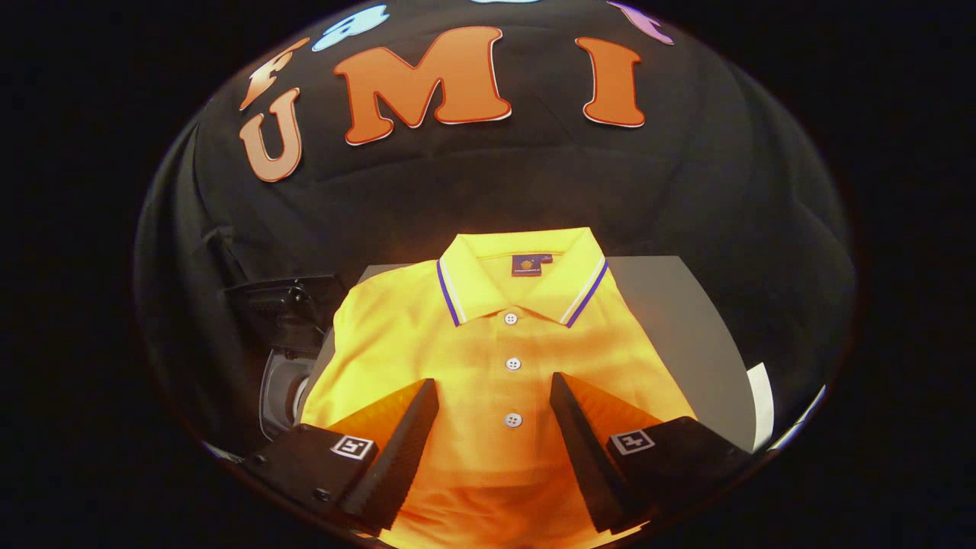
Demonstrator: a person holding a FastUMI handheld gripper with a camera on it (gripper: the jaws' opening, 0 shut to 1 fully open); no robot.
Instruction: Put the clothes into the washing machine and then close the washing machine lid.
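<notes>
A folded yellow polo shirt (pixel 473 343) lies flat on a grey table top (pixel 679 328), collar on the far side, with a blue-and-white trimmed collar and three white buttons down the front. My gripper (pixel 494 385) hovers over the shirt's lower front, open, with the button placket showing in the wide gap between the two fingers. Neither finger presses on the cloth. To the left of the table stands the washing machine (pixel 286 358), dark with a raised lid and a pale drum opening below it.
The black cloth wall rises right behind the table. A white sheet (pixel 762 408) sticks out past the table's right edge. The bare grey surface runs along the shirt's right side.
</notes>
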